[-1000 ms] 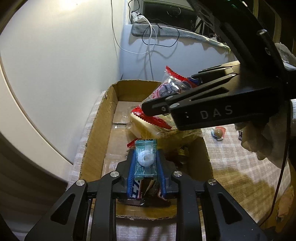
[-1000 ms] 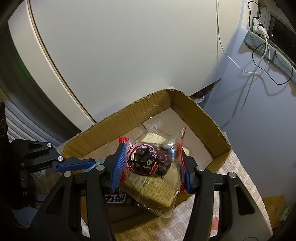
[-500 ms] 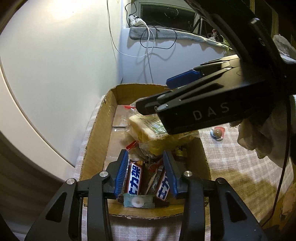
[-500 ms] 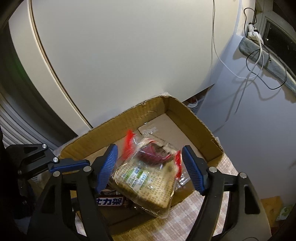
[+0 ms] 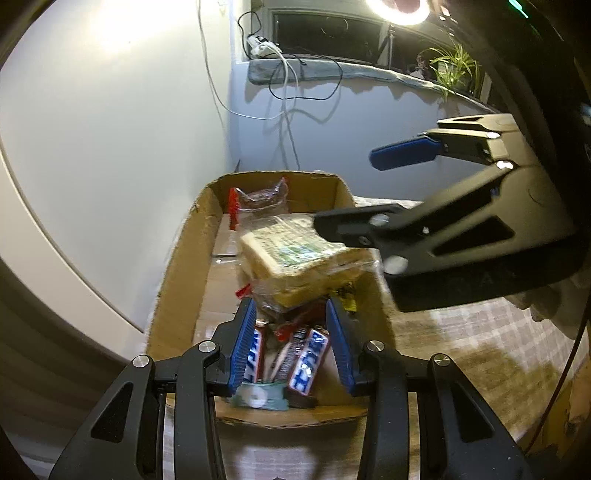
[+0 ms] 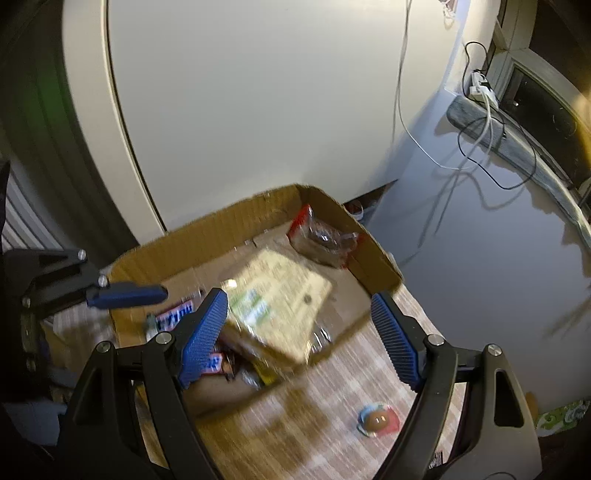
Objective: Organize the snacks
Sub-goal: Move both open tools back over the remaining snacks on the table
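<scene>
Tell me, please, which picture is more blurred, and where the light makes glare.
Right wrist view: motion blur smears the sandwich pack and the checked tablecloth. Left wrist view: mostly sharp; a bright lamp at the top edge and a bright patch on the wall glare.

White lettering on blue candy bars (image 5: 309,360), too blurred to read.

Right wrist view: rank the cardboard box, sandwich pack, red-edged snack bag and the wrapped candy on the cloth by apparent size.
1. Cardboard box
2. Sandwich pack
3. Red-edged snack bag
4. Wrapped candy, though it lies nearer the camera.
</scene>
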`<action>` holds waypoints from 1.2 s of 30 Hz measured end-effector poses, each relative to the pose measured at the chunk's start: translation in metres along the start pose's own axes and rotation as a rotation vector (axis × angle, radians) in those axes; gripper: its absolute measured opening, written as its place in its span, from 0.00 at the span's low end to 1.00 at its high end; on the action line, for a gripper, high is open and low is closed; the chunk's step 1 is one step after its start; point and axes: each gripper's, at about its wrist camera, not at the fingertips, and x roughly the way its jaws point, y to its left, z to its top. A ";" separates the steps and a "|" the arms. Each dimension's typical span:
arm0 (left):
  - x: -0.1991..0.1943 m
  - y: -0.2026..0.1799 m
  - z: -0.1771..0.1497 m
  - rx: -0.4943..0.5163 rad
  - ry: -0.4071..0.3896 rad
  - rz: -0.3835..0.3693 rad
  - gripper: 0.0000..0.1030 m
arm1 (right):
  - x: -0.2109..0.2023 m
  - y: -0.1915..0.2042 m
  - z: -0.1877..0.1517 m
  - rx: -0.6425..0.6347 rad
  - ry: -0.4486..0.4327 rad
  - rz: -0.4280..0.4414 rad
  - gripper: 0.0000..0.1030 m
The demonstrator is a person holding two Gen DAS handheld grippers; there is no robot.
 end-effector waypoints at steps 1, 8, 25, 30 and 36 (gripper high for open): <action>0.000 -0.003 0.000 0.004 0.002 -0.002 0.37 | -0.002 -0.003 -0.004 0.001 0.000 -0.007 0.80; 0.002 -0.033 0.004 0.046 0.004 -0.030 0.37 | -0.023 -0.039 -0.045 0.077 0.003 -0.001 0.80; 0.061 -0.127 0.023 0.131 0.091 -0.163 0.37 | -0.031 -0.131 -0.171 0.218 0.134 -0.001 0.80; 0.084 -0.137 0.031 0.119 0.125 -0.180 0.37 | -0.020 -0.152 -0.195 0.318 0.164 0.031 0.80; 0.105 -0.145 0.038 0.117 0.139 -0.164 0.37 | -0.012 -0.164 -0.208 0.378 0.169 0.059 0.80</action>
